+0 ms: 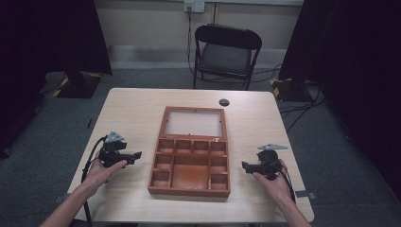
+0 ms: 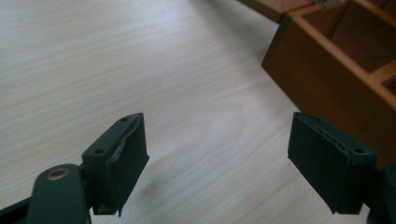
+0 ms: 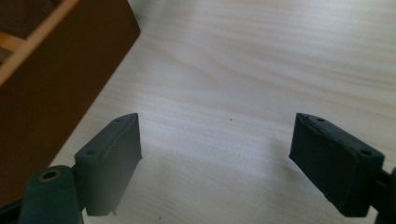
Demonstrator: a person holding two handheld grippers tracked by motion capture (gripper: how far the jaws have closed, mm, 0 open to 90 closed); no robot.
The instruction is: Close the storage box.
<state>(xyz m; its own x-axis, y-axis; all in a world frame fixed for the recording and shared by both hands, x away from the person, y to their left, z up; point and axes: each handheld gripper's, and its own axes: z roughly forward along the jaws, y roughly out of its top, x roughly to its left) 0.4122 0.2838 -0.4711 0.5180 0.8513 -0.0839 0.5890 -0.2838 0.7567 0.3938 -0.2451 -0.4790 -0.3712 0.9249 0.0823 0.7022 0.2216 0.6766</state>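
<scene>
A brown wooden box (image 1: 190, 163) with several empty compartments lies open in the middle of the table, its glass-paned lid (image 1: 194, 122) flat behind it. My left gripper (image 1: 138, 154) rests low over the table just left of the box, jaws wide open and empty; its own view shows the box's side wall (image 2: 322, 79) ahead on the right. My right gripper (image 1: 244, 165) sits just right of the box, also open and empty, and the box wall (image 3: 56, 84) appears at the left of its view.
A small dark round object (image 1: 224, 102) lies near the table's far edge. A black folding chair (image 1: 226, 54) stands behind the light wooden table (image 1: 132, 113). Dark curtains hang at both sides, and cables run across the floor at the right.
</scene>
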